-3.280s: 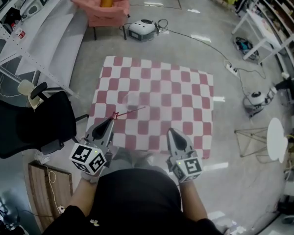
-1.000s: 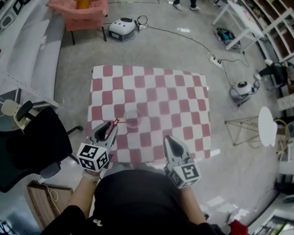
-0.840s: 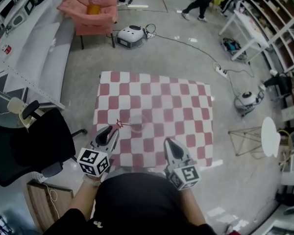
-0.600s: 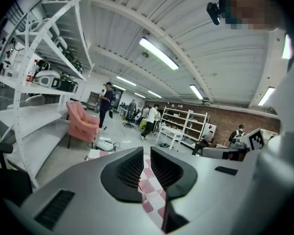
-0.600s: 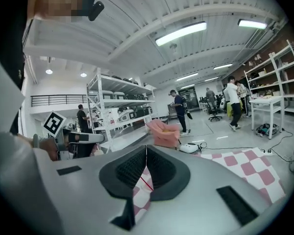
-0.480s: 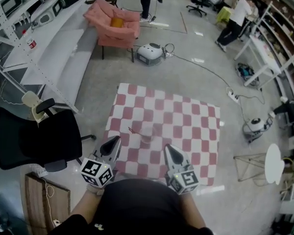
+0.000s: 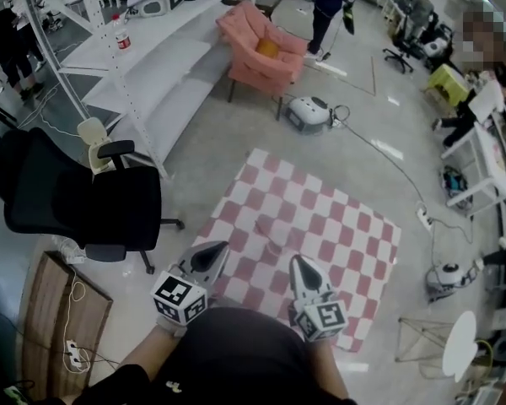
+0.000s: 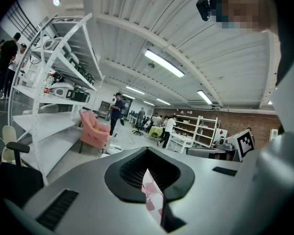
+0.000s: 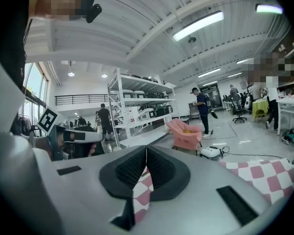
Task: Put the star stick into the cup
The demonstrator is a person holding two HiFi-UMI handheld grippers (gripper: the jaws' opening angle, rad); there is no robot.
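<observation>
The left gripper (image 7: 220, 246) and right gripper (image 7: 296, 261) are both clenched on nothing, poised at the near edge of the checkered cloth (image 7: 337, 226). Just ahead of them stands the clear cup (image 7: 272, 245), and the star stick (image 7: 263, 229) shows only as a faint line at it. A black chair (image 7: 76, 197) sits off the cloth's left edge.

Open workshop hall: white shelving racks (image 7: 143, 53)

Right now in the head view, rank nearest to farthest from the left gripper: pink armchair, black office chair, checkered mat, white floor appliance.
1. Red-and-white checkered mat, just ahead.
2. Black office chair, left.
3. White floor appliance, beyond the mat.
4. Pink armchair, farthest back.
</observation>
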